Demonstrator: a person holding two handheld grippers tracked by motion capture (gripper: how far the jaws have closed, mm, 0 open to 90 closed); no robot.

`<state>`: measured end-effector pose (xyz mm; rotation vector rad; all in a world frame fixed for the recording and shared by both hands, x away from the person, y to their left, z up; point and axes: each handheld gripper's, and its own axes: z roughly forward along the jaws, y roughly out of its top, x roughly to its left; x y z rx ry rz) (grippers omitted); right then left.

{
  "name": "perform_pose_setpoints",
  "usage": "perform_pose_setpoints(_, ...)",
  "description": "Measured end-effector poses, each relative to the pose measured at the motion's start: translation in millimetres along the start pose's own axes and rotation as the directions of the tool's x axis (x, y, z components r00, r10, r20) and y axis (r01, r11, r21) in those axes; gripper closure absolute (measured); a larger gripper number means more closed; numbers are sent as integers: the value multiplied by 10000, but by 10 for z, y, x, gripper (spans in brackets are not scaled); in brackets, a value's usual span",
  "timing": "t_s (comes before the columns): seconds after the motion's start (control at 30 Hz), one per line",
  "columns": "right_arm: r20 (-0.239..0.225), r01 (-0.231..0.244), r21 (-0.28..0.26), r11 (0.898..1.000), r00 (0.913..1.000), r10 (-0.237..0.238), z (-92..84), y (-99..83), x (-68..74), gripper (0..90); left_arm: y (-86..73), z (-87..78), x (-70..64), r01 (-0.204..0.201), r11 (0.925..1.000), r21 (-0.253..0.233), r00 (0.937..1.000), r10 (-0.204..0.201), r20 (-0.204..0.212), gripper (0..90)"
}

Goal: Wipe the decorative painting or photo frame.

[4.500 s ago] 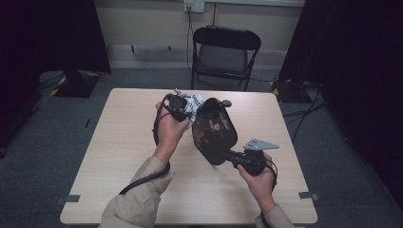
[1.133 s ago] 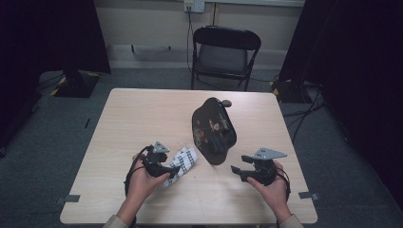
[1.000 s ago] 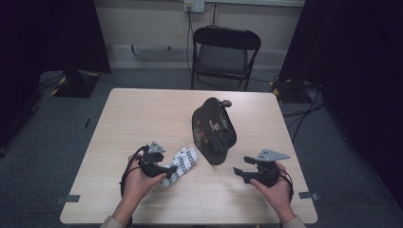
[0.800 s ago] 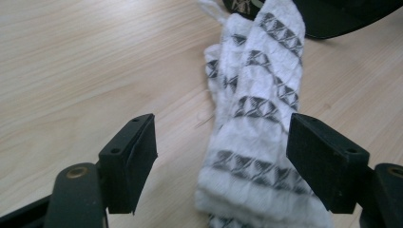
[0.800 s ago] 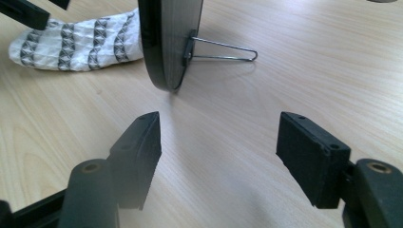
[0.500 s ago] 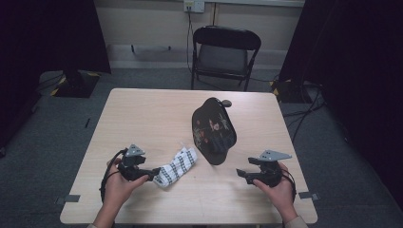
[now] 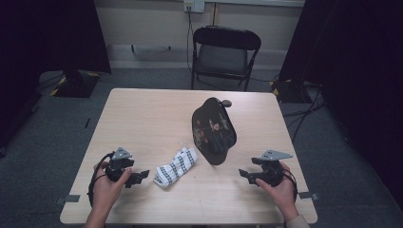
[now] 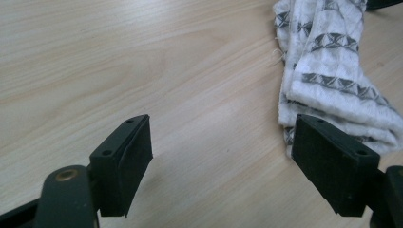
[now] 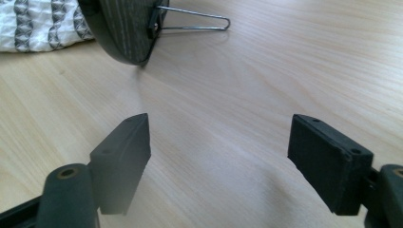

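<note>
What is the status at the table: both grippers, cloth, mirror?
Left gripper and right gripper open, empty, right's jaws just widened. White patterned cloth lies crumpled beside oval black stand mirror. Nothing in the way.

A folded cloth (image 7: 177, 166) lay on the table (image 7: 152, 118) just left of a tilted oval mirror (image 7: 214, 130), with the left gripper (image 7: 140, 176) beside the cloth, the right gripper (image 7: 243, 175) opposite, and a chair (image 7: 225, 52) behind.
</note>
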<state>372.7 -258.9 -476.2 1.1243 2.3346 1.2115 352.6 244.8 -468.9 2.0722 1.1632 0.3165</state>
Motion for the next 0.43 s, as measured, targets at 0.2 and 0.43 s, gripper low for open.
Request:
perform_pose_setpoints(0.2, 45, -65, 198, 9998, 10000, 64, -20, -30, -34, 196, -75, -37, 93, 171, 9996, 202, 9998, -168, -121, 213)
perform_pose_setpoints(0.43, -21, -80, 129, 9999, 10000, 81, -21, -14, -31, 181, -99, -44, 111, 103, 9998, 170, 9998, -100, -156, 212)
